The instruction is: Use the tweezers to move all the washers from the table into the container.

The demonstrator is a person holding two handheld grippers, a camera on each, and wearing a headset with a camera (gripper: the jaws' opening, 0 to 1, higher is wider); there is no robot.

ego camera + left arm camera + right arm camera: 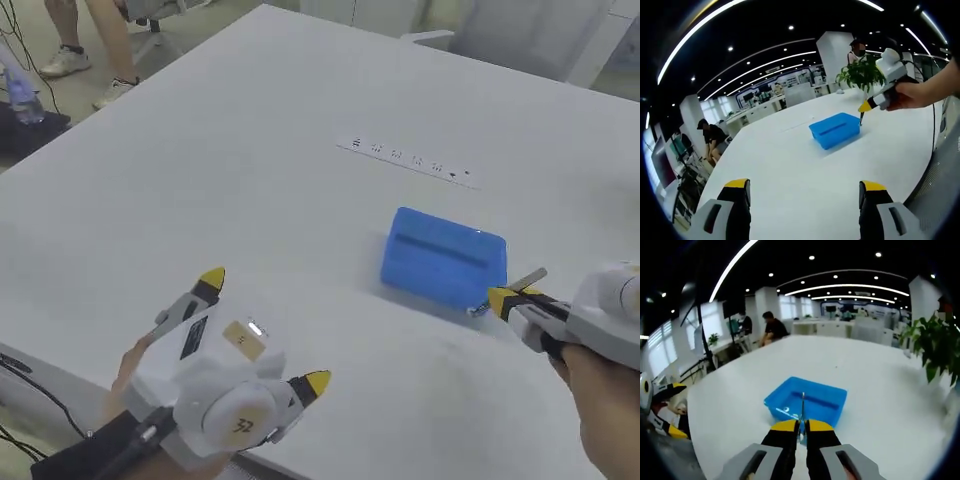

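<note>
Cut off by the head view's right edge: right gripper [503,300]. Too small to tell whether tweezers [802,410] hold anything.

1. On the round white cap at the near end of my left gripper [264,330], I read "32".
2. The far strip [410,161] on the table [200,180] carries marks too small to read.

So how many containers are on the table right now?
1: the blue container sits right of centre on the white table, directly ahead of the right gripper, whose jaws are shut on the tweezers over its near rim. More may lie off-frame.
</note>
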